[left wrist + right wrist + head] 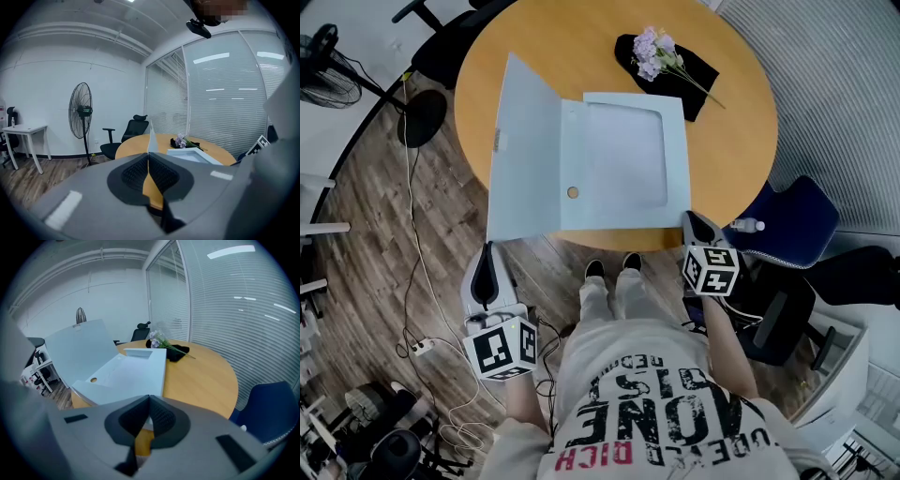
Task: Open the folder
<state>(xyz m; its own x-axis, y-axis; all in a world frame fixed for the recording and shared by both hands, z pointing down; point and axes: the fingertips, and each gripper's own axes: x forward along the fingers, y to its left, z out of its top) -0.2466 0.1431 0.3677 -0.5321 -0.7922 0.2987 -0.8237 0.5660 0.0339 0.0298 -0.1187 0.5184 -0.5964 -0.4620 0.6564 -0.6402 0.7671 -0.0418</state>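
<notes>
**On the round counter, the folder lies open**

On the wooden counter (731, 141) a pale blue folder (623, 159) lies open. Its cover (523, 155) is swung out to the left and stands tilted up, while the inner leaf lies flat with a small round hole (573, 192) near the fold. The folder's near edge reaches the counter's near rim.

The left hand-held gripper (148, 158) is off the counter, below and left of the folder and over the wood floor. Its jaws are closed together with nothing between them, and it points toward the raised cover's edge.

The right hand-held gripper (149, 401) sits at the counter's near rim, just beside the folder's near right corner. Its jaws also meet at the tips, and no part of the folder is seen clamped in them.

At the far side of the counter, a sprig of lilac flowers (654, 52) rests on a black cloth (698, 84), well apart from the folder. A blue chair (797, 220) stands to the right.
</notes>
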